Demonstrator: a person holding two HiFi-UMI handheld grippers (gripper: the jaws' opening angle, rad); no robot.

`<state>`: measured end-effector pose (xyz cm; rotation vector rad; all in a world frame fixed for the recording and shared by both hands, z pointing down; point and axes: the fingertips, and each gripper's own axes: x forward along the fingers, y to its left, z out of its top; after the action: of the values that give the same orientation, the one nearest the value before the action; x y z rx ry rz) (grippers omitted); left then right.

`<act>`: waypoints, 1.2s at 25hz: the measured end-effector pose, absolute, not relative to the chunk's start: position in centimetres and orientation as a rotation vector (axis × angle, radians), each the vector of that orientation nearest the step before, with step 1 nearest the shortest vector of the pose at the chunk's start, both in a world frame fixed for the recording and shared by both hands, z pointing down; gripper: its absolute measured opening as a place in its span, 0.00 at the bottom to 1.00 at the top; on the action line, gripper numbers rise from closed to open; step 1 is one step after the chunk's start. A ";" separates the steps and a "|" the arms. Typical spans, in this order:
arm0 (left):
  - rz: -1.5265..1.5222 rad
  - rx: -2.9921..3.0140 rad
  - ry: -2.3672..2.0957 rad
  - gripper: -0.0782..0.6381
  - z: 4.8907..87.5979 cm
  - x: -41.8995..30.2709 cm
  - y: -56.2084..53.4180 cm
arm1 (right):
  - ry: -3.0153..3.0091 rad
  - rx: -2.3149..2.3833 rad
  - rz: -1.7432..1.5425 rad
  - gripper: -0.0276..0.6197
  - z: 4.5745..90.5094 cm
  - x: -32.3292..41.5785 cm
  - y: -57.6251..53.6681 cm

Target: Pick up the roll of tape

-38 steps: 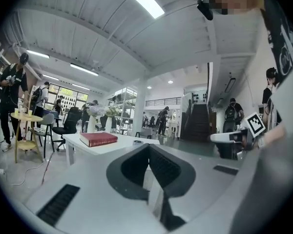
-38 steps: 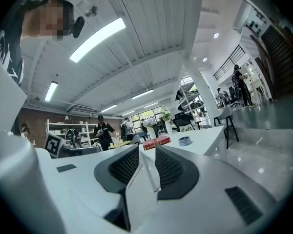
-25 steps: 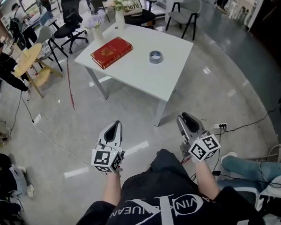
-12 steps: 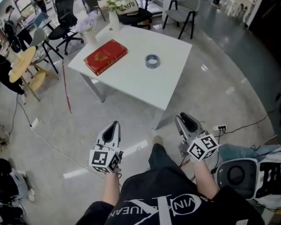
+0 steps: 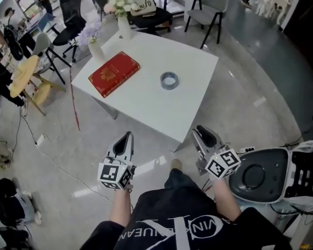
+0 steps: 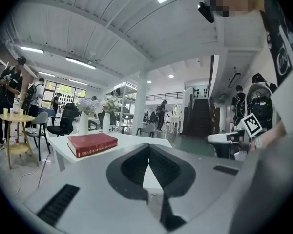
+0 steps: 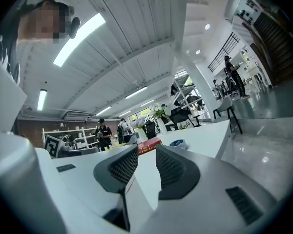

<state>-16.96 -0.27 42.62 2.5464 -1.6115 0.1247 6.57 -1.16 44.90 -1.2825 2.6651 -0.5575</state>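
Note:
A roll of grey-blue tape [image 5: 169, 80] lies flat near the middle of the white table [image 5: 195, 95], to the right of a red book [image 5: 114, 73]. Both grippers hang over the floor short of the table's near edge, well apart from the tape. My left gripper [image 5: 127, 137] has its jaws meeting at the tips with nothing in them; in the left gripper view [image 6: 148, 146] the red book [image 6: 93, 143] lies beyond it. My right gripper [image 5: 200, 132] stands slightly open and empty; in the right gripper view [image 7: 147, 150] the tape [image 7: 178, 143] sits on the table just right of its jaws.
Two white vases with flowers [image 5: 96, 48] [image 5: 123, 25] stand at the table's far left edge. Chairs [image 5: 206, 9] stand behind it, and a round yellow side table [image 5: 22, 69] is at the left. A white-and-black machine [image 5: 266, 176] sits close on my right. Cables cross the floor.
The view has closed in on the table, which sits lower and nearer in the head view. The white-and-black machine has come further into view at the right. Both grippers keep their pose.

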 end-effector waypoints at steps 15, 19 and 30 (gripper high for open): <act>0.061 2.522 -1.612 0.11 42.0 -12.7 -11.7 | 2.699 -1.200 -0.587 0.23 44.7 9.3 -12.5; 0.131 2.542 -1.555 0.11 42.4 -11.5 -12.4 | 2.646 -1.192 -0.634 0.23 45.3 9.8 -13.4; 0.192 2.514 -1.498 0.11 43.2 -11.1 -14.1 | 2.713 -1.183 -0.675 0.23 47.8 8.4 -13.2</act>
<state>-11.05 -14.05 43.23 2.5137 -1.4985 0.1916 8.40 -13.19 47.82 -1.1833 2.7129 -0.6753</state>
